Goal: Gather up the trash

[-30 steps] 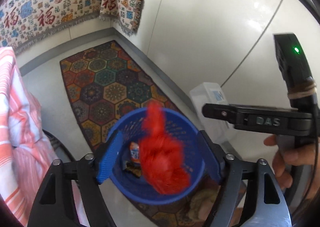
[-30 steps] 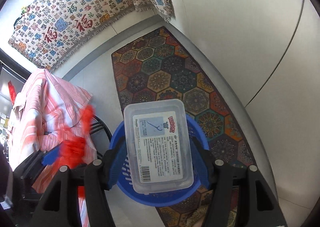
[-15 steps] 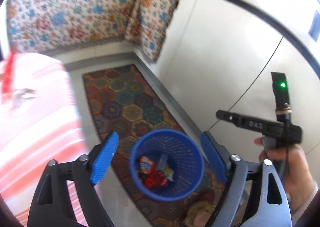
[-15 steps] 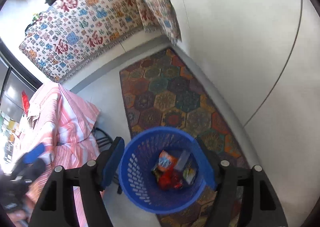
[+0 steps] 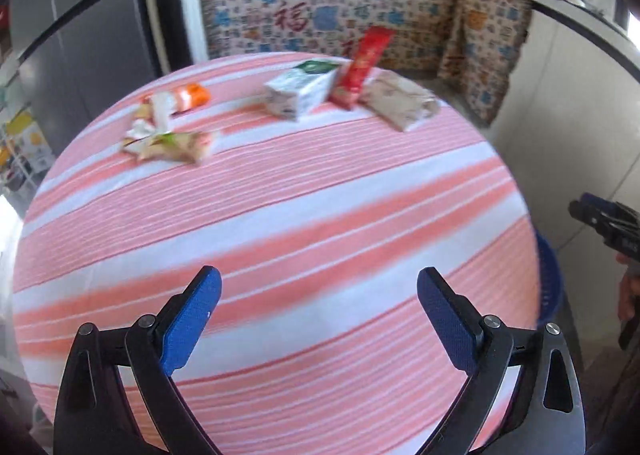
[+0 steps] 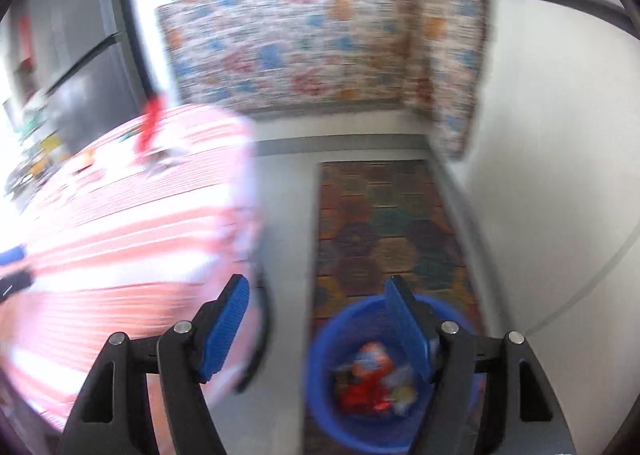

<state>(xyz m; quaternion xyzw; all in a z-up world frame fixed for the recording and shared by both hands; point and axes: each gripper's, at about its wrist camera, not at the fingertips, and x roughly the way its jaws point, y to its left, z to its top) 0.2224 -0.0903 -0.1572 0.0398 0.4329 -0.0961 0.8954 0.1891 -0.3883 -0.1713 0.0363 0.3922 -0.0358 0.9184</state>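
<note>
Through my left tongs [image 5: 318, 319], I now look across the striped table [image 5: 280, 223] instead of down into the basket; the jaws stand wide apart and empty, the red wad I dropped a second ago gone from between them. The remaining trash lies at the far edge: a white carton [image 5: 302, 93], a red packet [image 5: 362, 69] leaning beside it, a beige wrapper [image 5: 400, 103], an orange-capped piece [image 5: 180, 99] and crumpled wrappers [image 5: 168, 141].

Through my right tongs [image 6: 318, 329], blurred by the swing, the jaws gape empty too; the plastic box is released. The blue basket [image 6: 320, 387] sits on the floor below, beside the table, holding the dropped pieces. I judge both tongs are free for the next pickup.
</note>
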